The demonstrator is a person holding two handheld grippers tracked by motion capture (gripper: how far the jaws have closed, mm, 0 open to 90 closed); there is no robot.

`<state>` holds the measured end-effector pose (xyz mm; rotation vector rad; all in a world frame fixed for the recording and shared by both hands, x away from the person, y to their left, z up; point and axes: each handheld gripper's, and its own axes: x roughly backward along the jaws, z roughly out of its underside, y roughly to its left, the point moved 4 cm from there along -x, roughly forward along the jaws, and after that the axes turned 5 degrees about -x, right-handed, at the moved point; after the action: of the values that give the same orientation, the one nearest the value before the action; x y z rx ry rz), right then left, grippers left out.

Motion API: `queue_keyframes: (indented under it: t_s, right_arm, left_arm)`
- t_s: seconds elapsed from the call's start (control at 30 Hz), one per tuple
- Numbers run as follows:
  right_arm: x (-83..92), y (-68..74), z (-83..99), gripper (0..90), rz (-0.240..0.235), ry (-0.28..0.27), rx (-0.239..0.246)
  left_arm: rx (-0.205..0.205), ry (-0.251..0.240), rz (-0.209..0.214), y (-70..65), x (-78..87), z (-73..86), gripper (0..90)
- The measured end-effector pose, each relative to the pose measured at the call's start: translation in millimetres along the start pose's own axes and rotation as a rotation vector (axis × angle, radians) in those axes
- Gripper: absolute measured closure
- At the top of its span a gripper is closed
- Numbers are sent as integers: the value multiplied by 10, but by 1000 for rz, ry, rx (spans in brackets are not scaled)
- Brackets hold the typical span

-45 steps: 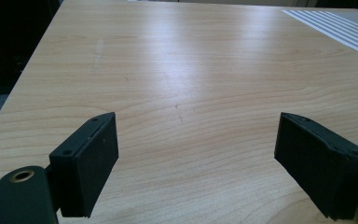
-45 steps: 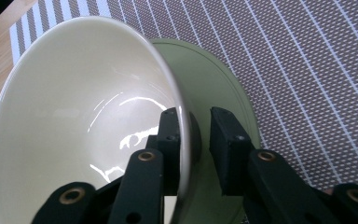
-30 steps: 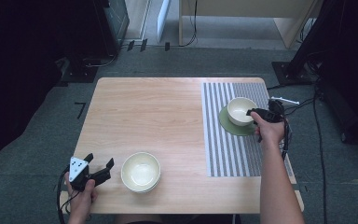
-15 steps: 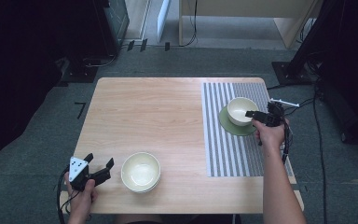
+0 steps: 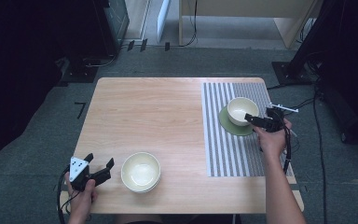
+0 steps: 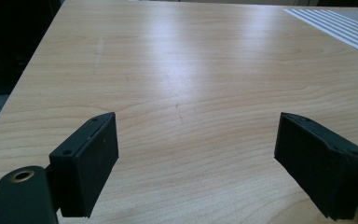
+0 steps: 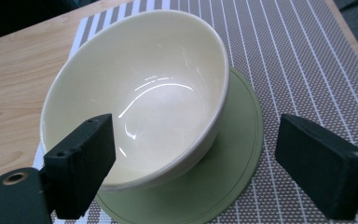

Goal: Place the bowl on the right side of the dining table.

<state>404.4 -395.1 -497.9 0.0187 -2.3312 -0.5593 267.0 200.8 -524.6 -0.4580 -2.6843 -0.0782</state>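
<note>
Right gripper [image 5: 257, 121] jaws just opening, spread beside cream ceramic bowl [image 5: 242, 110] on round green coaster [image 5: 233, 127], nothing pinched; left gripper [image 5: 98, 166] spread at 7 o'clock.

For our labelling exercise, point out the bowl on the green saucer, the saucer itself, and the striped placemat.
bowl [image 7: 168, 70], right gripper view, inner wall.
green saucer [image 7: 237, 154], right gripper view, bare part right of the bowl.
striped placemat [image 5: 219, 149], high view, bare near-left part.

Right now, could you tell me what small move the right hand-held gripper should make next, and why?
Probably back it straight away from the cream ceramic bowl. The right hand-held gripper has just been opening, its pads press on nothing, and the bowl sits settled on the round green coaster.
</note>
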Motion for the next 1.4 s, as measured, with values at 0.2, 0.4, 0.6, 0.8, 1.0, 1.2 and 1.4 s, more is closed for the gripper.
queue_keyframes:
  t_s: [0.2,0.4,0.6,0.8,1.0,1.2,1.4]
  right_arm:
    - [66,57,39,47,12,-46,59]
    - [137,118,79,0,20,-74,95]
    - [228,154,128,0,11,-108,115]
    - [334,146,196,0,2,-129,124]
    - [420,119,275,0,-4,-146,133]
    - [516,86,363,0,-15,-160,125]
    - [605,46,492,0,-17,-173,123]
  left_arm:
    - [-3,1,-1,-2,1,1,133]
    - [-1,0,-1,-2,1,1,133]
    - [-3,0,-2,-4,2,2,133]
    - [-3,-1,-3,-4,2,3,133]
    - [-5,1,-5,-8,4,4,133]
    - [-6,1,-7,-8,3,4,133]
    - [-6,1,-7,-10,3,4,133]
